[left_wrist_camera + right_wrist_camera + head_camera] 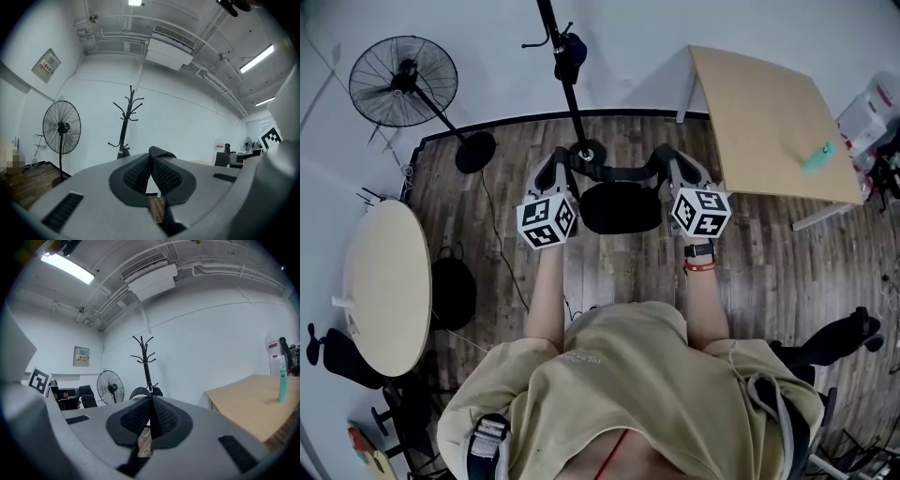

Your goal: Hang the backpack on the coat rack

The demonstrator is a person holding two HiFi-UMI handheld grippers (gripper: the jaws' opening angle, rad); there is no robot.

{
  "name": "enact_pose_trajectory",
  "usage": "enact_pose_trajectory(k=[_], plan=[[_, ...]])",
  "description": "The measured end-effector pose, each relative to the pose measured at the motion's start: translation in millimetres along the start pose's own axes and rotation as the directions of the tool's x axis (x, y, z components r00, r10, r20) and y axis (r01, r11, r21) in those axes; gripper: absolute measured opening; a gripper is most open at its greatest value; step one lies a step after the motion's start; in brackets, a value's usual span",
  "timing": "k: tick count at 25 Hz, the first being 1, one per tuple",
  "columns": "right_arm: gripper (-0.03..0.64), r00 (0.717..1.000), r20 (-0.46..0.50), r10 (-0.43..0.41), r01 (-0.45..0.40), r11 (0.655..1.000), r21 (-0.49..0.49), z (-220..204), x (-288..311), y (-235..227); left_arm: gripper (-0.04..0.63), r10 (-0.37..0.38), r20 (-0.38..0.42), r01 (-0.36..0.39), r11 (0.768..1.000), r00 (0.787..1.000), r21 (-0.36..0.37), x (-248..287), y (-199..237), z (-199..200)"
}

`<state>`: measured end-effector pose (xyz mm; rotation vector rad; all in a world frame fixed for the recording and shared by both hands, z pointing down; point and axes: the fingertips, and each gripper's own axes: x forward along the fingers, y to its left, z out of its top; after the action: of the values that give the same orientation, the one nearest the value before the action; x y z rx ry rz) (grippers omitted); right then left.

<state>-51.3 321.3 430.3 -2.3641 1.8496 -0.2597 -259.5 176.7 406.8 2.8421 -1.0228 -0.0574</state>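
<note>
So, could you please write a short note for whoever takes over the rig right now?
Left tool: shut on a backpack strap.
Right tool: shut on the other strap.
Backpack: hangs between the two tools, short of the rack, which stands by the wall ahead.
Done: backpack gripped and lifted.
Left: carry it to the rack, hook it over a peg, open both tools.

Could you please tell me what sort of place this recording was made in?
Probably an office or workroom: a light wooden table on a wood-look floor, a black office chair, a coat rack by the white wall, and strip lights and an air-conditioning unit overhead.
</note>
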Motion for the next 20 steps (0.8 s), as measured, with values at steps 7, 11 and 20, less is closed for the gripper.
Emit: enact_pose_trajectory(k=[7, 11, 20], plan=[[0.018, 0.999, -0.024, -0.026, 0.027, 0.999, 0.044, -11, -7, -62, 0.025, -0.050, -0.065, 0.050, 0.999, 0.997, -0.006, 39, -58, -33], [0.018, 0.997, -0.056, -0.048, 0.052, 0.997, 0.064, -25, 6, -86, 0.025, -0.090, -0.119, 0.088, 0.996, 0.989, -0.023, 67, -76, -56], [0.018, 0.987, -0.136, -0.088, 0.094, 0.995, 0.041, -38, 100, -134, 0.025, -0.132, -0.160, 0.115, 0.987, 0.978, -0.108, 177, -54, -94]])
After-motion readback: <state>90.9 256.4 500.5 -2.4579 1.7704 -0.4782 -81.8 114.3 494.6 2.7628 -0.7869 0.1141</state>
